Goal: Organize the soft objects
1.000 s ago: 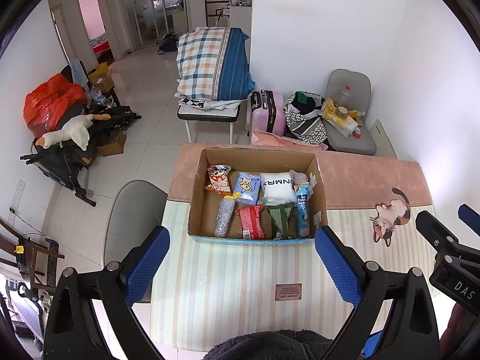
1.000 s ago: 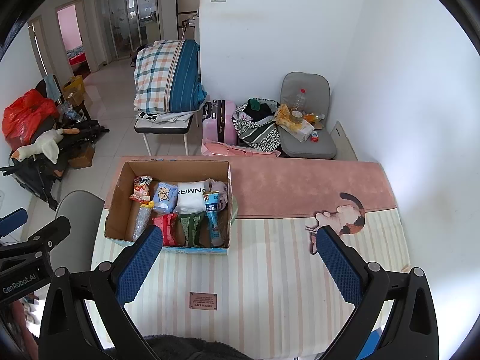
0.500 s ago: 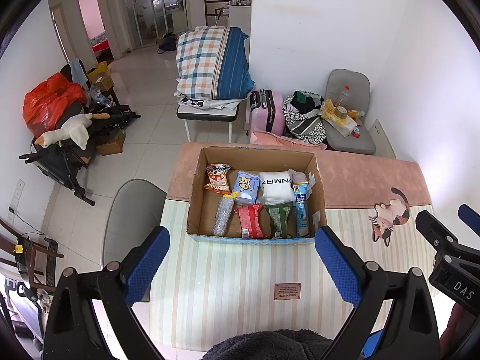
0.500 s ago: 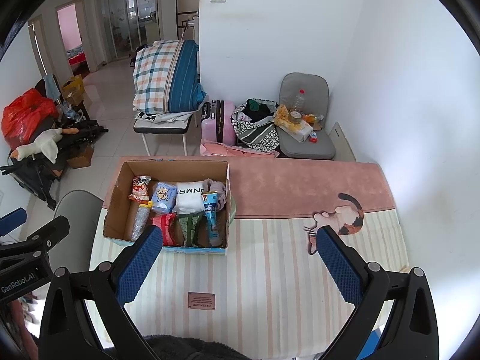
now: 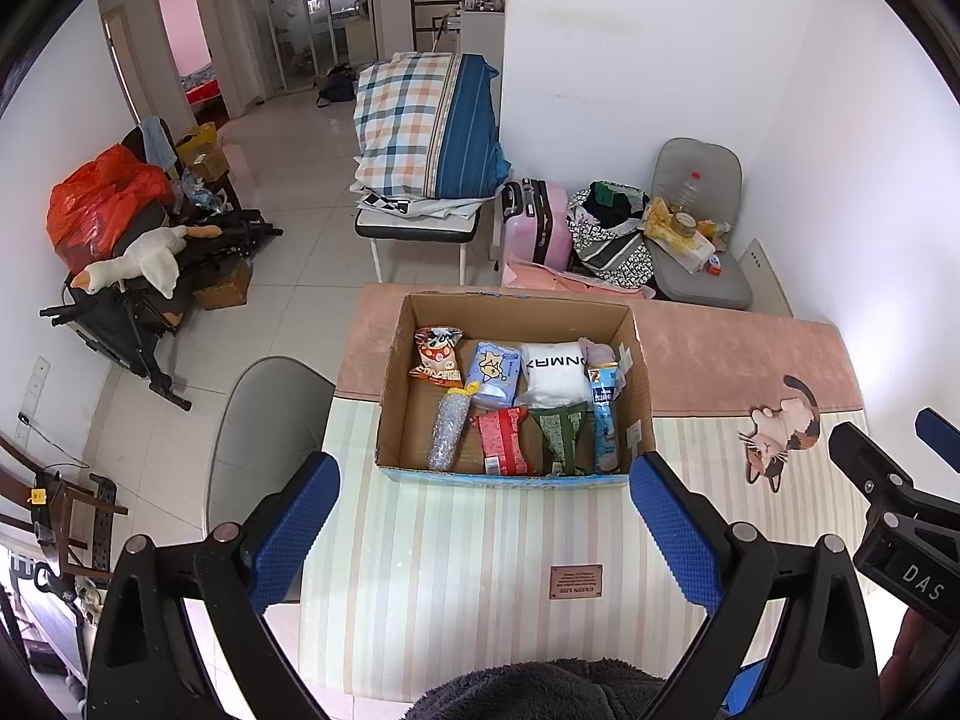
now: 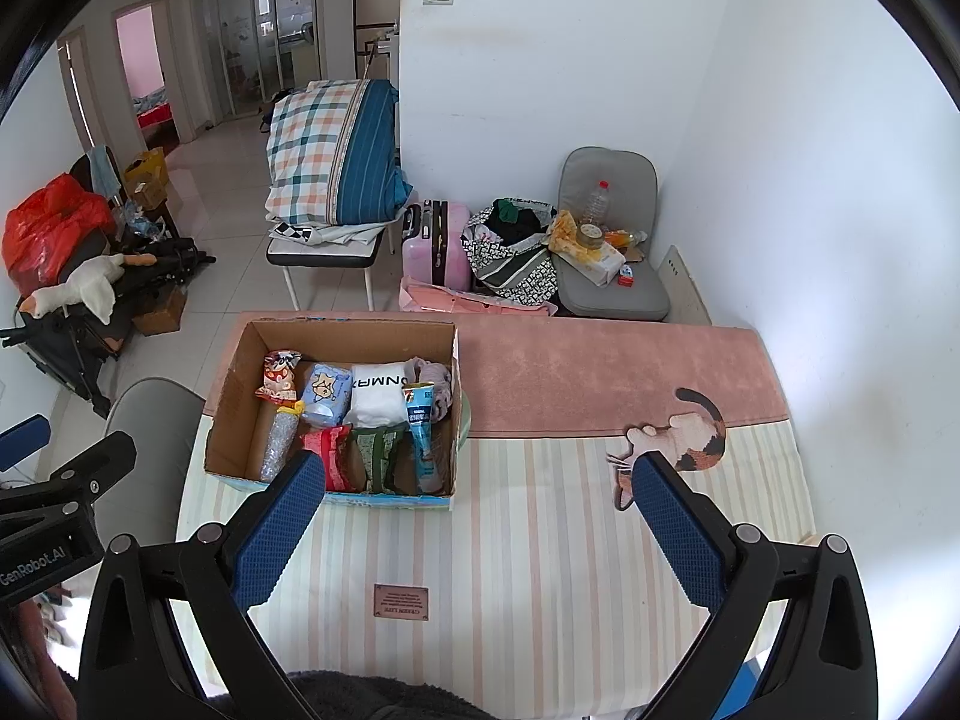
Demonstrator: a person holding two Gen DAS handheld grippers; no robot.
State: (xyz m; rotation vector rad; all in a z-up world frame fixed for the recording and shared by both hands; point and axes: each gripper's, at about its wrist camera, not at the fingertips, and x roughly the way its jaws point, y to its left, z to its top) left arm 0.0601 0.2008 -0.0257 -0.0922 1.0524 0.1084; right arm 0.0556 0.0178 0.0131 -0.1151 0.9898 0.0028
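Right, both tools hang above a table under a pale striped tablecloth (image 6: 528, 540), with a pink band (image 6: 600, 372) along its far side. Plenty of bare cloth lies to the right of the open brown cardboard box (image 5: 516, 312), out to the cat print (image 6: 678, 444) near the right edge; the box's left wall sits close to the table's left edge, beside a grey round-backed chair (image 5: 258, 420).

Something dark and fuzzy (image 5: 540, 690) is cut off at the bottom of both views, too little showing to name it. Inside the box, the soft packets overlap: an orange snack bag (image 5: 437, 354), a light blue tissue pack (image 5: 495, 372), a white folded cloth with black lettering (image 5: 555, 375), a red packet (image 5: 504, 441), a green packet (image 5: 561, 435) and a clear crinkled bottle (image 5: 447, 435). A pale bundle in the far right corner is mostly hidden.

Left gripper (image 5: 483, 525): blue pads spread wide, nothing between them, box just ahead and apart. Right gripper (image 6: 474, 528): equally wide, empty, with the box ahead to its left, its left pad overlapping the box's near wall in view.
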